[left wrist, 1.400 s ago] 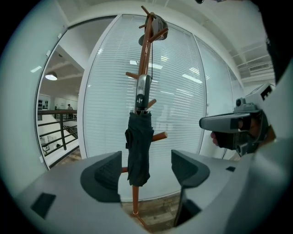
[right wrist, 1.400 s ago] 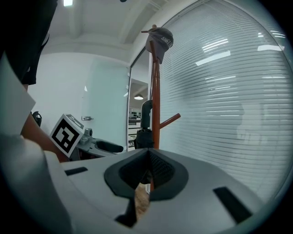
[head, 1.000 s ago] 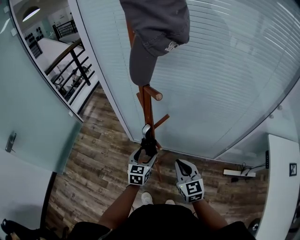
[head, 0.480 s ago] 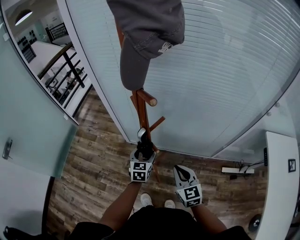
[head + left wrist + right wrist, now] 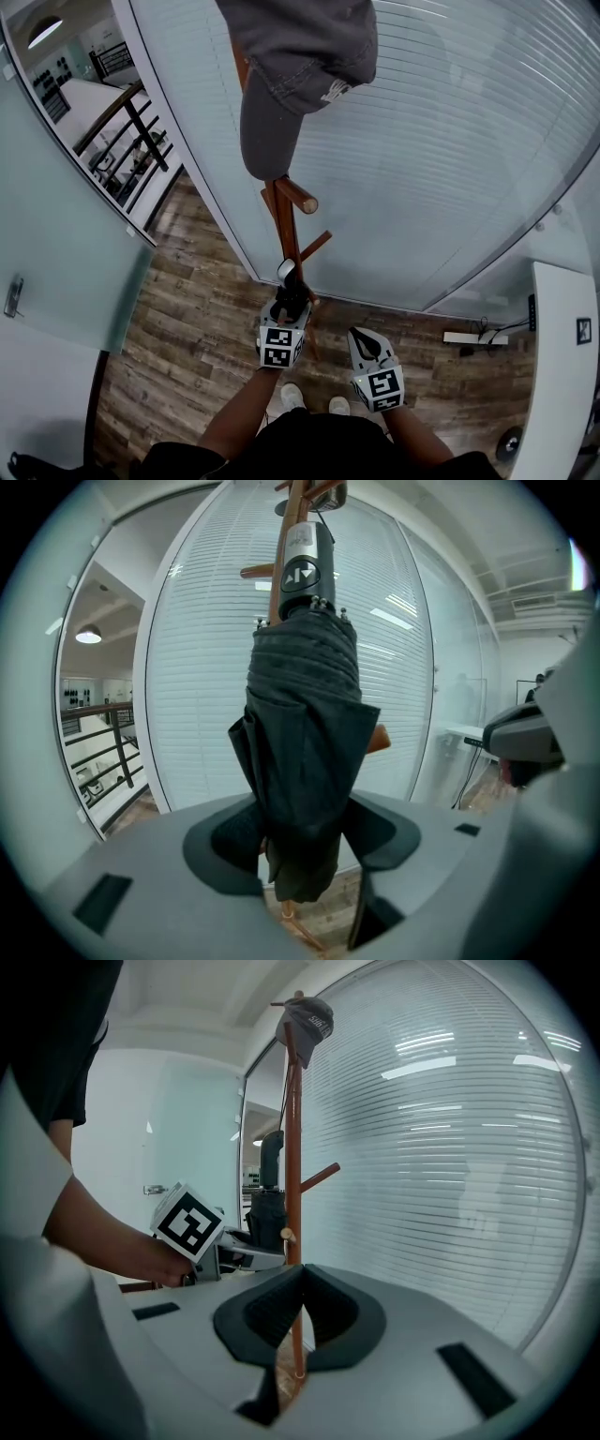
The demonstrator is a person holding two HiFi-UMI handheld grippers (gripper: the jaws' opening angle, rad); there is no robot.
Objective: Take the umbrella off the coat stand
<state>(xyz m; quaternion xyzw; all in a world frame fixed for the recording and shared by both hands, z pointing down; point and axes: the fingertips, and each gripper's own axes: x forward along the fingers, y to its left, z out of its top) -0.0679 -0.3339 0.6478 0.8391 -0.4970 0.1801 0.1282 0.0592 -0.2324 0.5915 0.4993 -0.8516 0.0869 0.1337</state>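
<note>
Two left claw (image 5: 305, 847) jaws just closing round umbrella (image 5: 305, 714)

Office interior. Behind the coat stand (image 5: 292, 234) stands a glass partition wall (image 5: 450, 141) lined with white horizontal blinds. Left of the stand is a frosted glass door (image 5: 66, 272) with a metal handle, and farther left a black railing (image 5: 141, 131) and a ceiling lamp (image 5: 42, 35) in a bright open area. Right of the stand are a white desk (image 5: 562, 375) and a power strip (image 5: 473, 339) with cables. The stand rests on wood-plank flooring (image 5: 197, 328).
</note>
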